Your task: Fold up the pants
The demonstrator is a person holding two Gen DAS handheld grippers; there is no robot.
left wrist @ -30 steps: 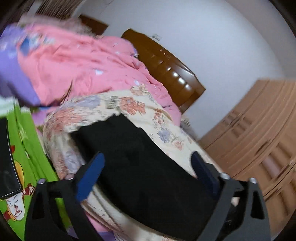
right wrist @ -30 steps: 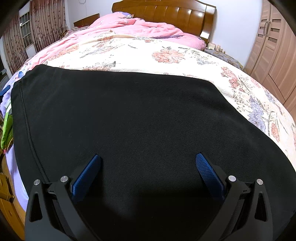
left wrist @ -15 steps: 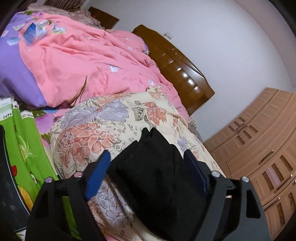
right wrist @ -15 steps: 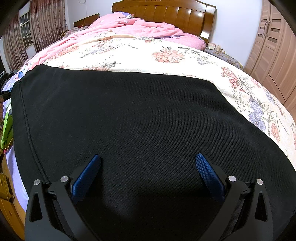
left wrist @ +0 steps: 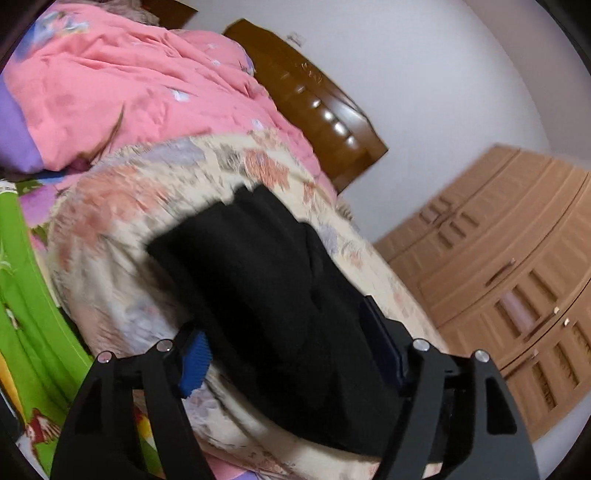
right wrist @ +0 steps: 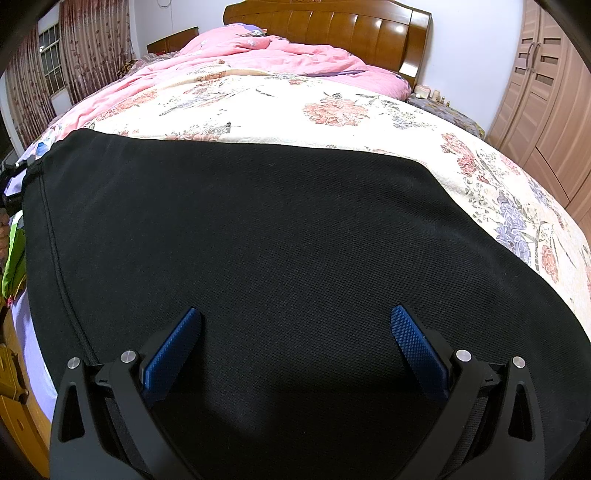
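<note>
Black pants (right wrist: 258, 240) lie spread flat across the near part of the floral bed sheet (right wrist: 332, 110). My right gripper (right wrist: 295, 332) hovers open just above the middle of the cloth, with nothing pinched between its blue pads. In the left wrist view the pants (left wrist: 266, 295) run away from me along the bed's edge. My left gripper (left wrist: 286, 347) straddles their near end, and its jaws are closing with black cloth filling the gap between them. The picture is blurred, so I cannot tell if the pads press the cloth.
A pink duvet (right wrist: 277, 55) is heaped near the wooden headboard (right wrist: 332, 26). A wooden wardrobe (right wrist: 546, 92) stands to the right of the bed. Beside the bed on the left side hangs a green printed cloth (left wrist: 22, 295). Curtains (right wrist: 33, 74) cover a window at far left.
The left gripper has dropped lower at the pants' end and its jaws have narrowed around the black cloth. The right gripper has not moved.
</note>
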